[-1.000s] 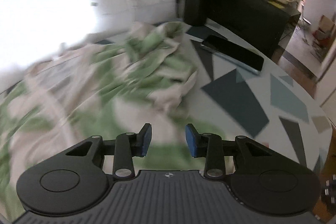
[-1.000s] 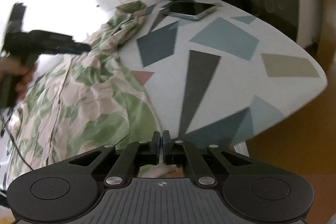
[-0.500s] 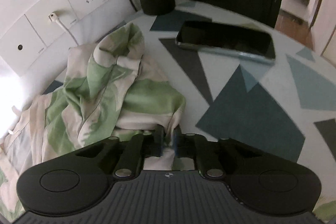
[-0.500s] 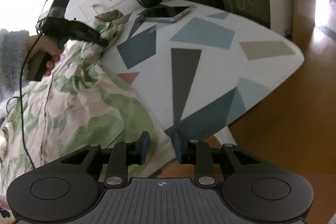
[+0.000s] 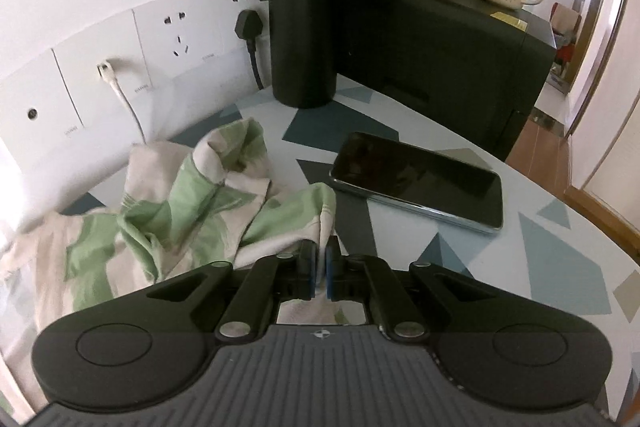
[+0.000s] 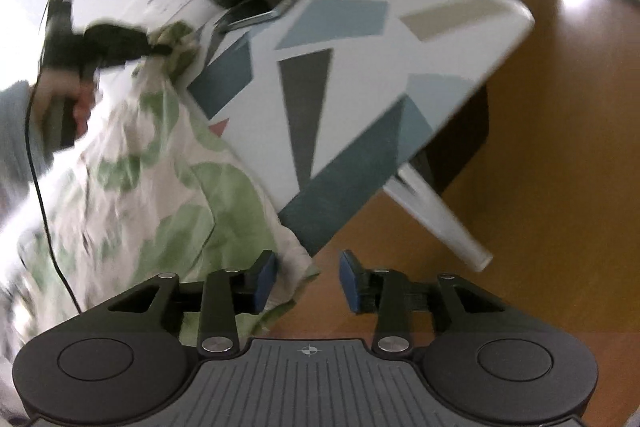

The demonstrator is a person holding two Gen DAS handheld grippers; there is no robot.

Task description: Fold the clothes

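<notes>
Left gripper (image 5: pixel 319 269) pinched tight on an edge fold of the green-and-cream garment (image 5: pixel 168 223), just left of the smartphone (image 5: pixel 416 183). Garment bunched on the patterned table (image 5: pixel 560 259), spreading away from the phone. Black flask (image 5: pixel 304 7) stands behind the phone by the wall sockets (image 5: pixel 176 31). Right gripper (image 6: pixel 307 281) wide apart, gripping nothing, at the garment corner hanging off the table edge; that view is blurred.
</notes>
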